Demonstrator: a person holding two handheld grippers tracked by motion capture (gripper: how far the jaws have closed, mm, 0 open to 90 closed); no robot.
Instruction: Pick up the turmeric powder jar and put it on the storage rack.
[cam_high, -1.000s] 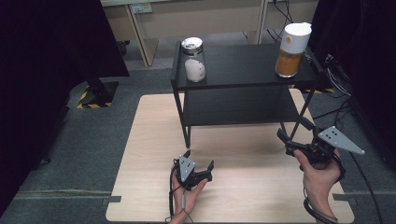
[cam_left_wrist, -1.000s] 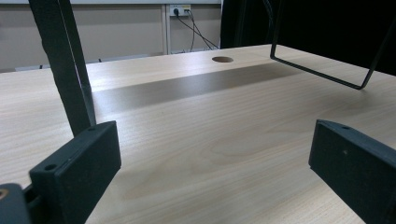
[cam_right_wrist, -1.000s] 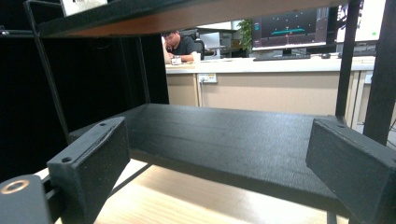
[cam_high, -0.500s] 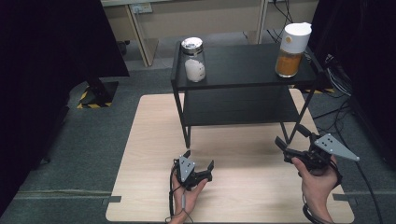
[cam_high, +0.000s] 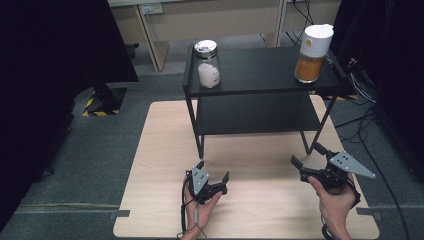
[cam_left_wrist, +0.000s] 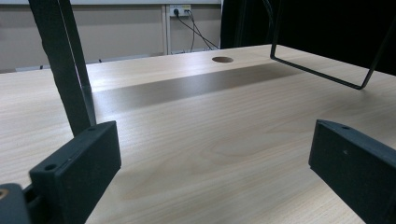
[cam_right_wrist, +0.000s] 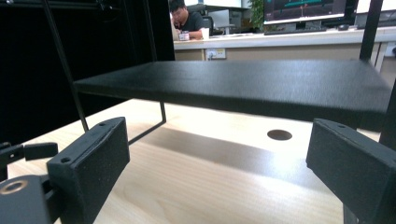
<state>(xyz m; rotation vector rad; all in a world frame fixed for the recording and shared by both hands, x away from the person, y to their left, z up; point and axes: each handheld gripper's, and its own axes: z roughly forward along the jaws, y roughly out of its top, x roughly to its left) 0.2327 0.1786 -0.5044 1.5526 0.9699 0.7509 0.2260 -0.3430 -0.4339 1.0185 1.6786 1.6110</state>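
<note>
High view: black shelf (cam_high: 260, 70) beyond both empty hand-held grippers.

Left gripper (cam_left_wrist: 212, 172) low over wooden table (cam_left_wrist: 210, 140), jaws spread wide with nothing between, black shelf leg (cam_left_wrist: 70, 70) just beyond left jaw, round hole (cam_left_wrist: 222, 59) farther behind leg

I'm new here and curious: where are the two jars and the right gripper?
White jar (cam_high: 208, 74), high view, on its glass body.
Orange jar (cam_high: 308, 67), high view, on its orange lower half.
Right gripper (cam_high: 307, 155), high view, between its fingertips.
</note>
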